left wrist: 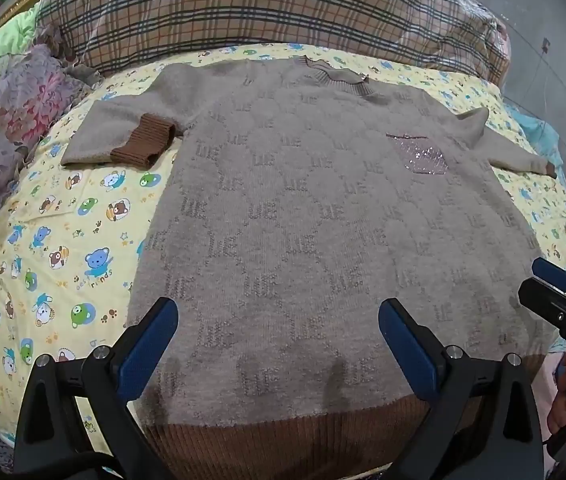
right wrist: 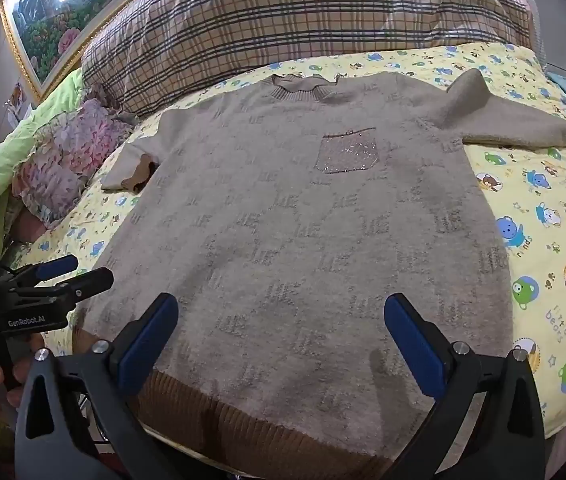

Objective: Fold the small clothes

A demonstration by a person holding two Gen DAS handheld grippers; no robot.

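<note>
Above the brown hem [left wrist: 283,440], left gripper [left wrist: 279,344] and right gripper [right wrist: 281,344] both hang with jaws spread wide, nothing between the pads. Beige sweater [left wrist: 303,220] lies flat, face up, on the bear-print sheet [left wrist: 43,240], collar [right wrist: 303,84] toward the plaid pillow [right wrist: 283,12]. One sleeve [left wrist: 115,136] is doubled over beside the body; the other [right wrist: 523,128] runs outward. Advice: pinch each hem corner through both layers, lift evenly, and keep the edges square.

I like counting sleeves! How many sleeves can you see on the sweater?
2. On the beige knitted sweater, one brown-cuffed sleeve lies folded on its left; the other sleeve stretches out right. None looks hidden.
</note>
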